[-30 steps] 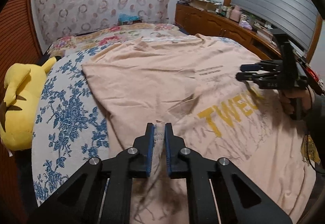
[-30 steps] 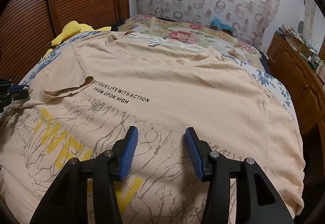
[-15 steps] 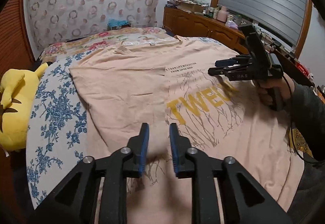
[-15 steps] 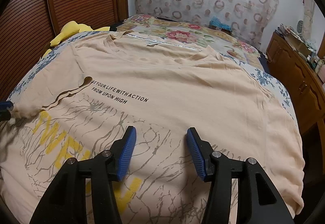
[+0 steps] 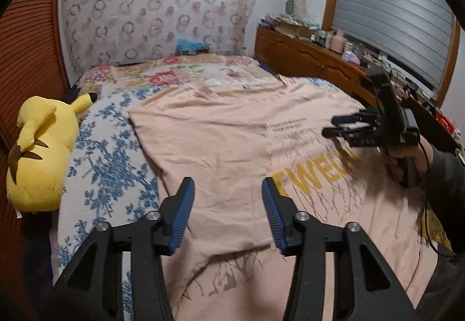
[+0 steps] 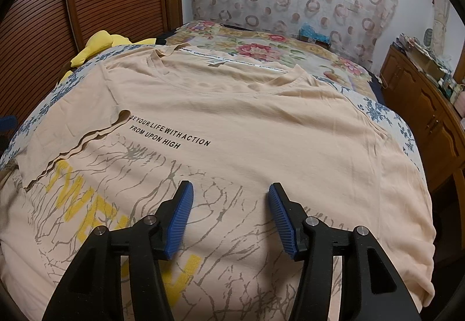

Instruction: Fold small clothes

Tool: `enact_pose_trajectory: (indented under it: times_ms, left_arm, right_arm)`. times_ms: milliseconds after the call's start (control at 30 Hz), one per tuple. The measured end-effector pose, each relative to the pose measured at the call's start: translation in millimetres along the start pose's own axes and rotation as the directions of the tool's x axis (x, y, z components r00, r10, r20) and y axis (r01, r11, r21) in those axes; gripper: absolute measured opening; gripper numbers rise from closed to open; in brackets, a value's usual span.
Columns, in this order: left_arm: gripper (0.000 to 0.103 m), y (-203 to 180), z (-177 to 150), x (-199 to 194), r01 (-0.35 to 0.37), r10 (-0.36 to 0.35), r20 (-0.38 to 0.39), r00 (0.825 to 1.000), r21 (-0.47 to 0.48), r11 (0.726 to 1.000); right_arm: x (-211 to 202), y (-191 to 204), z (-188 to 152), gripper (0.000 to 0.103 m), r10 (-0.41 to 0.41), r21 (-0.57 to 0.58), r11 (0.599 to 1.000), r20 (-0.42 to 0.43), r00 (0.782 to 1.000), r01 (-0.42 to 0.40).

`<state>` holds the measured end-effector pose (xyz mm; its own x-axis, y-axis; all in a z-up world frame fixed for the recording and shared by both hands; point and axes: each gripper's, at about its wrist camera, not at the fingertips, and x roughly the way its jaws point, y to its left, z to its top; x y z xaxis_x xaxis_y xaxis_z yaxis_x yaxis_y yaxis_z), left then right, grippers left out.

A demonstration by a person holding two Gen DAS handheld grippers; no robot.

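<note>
The peach T-shirt (image 6: 261,117) lies spread across the bed (image 5: 96,175), on the blue-flowered bedspread, with its collar toward the far end and the printed chest facing up. Its left side is already laid over onto the front, and the edge of that flap runs as a slightly rippled line beside the yellow lettering.

The left gripper (image 5: 228,193) hovers over this folded-in panel. Its jaws have just been opening and now stand released with nothing pressed between them; only flat cloth shows underneath. The right gripper (image 6: 231,199) hangs above the lower print of the shirt, jaws likewise parted and empty.

The shirt looks like thin cotton jersey: light, limp and soft, with no stiffness to hold a shape. It will probably sag and drag rather than lift as a sheet, so a pinch in the middle would only raise a tent of cloth. The surer holds seem to be the edges, namely the right sleeve (image 6: 386,152) or side seam and the hem near the right gripper, taken two layers together so front and back move as one. The ribbed blue pads should hold the fabric well, and nothing here is fragile. The main risk is that a quick pull over the soft bedspread disturbs the fold already made on the left.

A yellow plush toy (image 5: 40,152) lies beside the shirt, clear of the work.
</note>
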<state>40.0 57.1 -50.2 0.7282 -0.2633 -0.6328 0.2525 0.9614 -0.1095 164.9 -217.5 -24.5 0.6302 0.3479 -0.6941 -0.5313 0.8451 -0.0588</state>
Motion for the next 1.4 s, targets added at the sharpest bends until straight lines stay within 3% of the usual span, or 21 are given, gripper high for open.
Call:
enact_pose_trajectory:
  times_ms: [167,233,267,733,1000,1400]
  left_arm:
    - [0.052,5,6,3,-0.048,0.048,0.004,0.999,-0.007,0.999]
    - [0.067,8,6,6,-0.057,0.057,0.005,0.998,-0.015,0.998]
    - [0.081,10,7,8,-0.054,0.054,0.004,0.999,-0.024,0.998]
    - [0.081,15,2,53,-0.076,0.072,-0.132,0.989,-0.028,0.997]
    - [0.081,15,1,69,-0.093,0.088,-0.173,0.981,-0.019,0.995]
    - [0.084,12,-2,76,-0.123,0.124,-0.198,0.972,0.017,0.992]
  right_arm:
    - [0,0,0,0.057,0.000,-0.001,1.000,0.000,1.000,0.000]
    - [0,-1,0,0.057,0.000,-0.001,1.000,0.000,1.000,0.000]
    - [0,-1,0,0.057,0.001,-0.001,1.000,0.000,1.000,-0.001]
    - [-15,-14,-9,0.058,0.004,0.029,1.000,0.010,1.000,-0.005]
    - [-62,-80,-30,0.058,-0.071,0.138,0.988,0.060,0.996,0.062]
    - [-94,-188,-106,0.058,-0.213,0.314,0.926,-0.025,0.977,0.210]
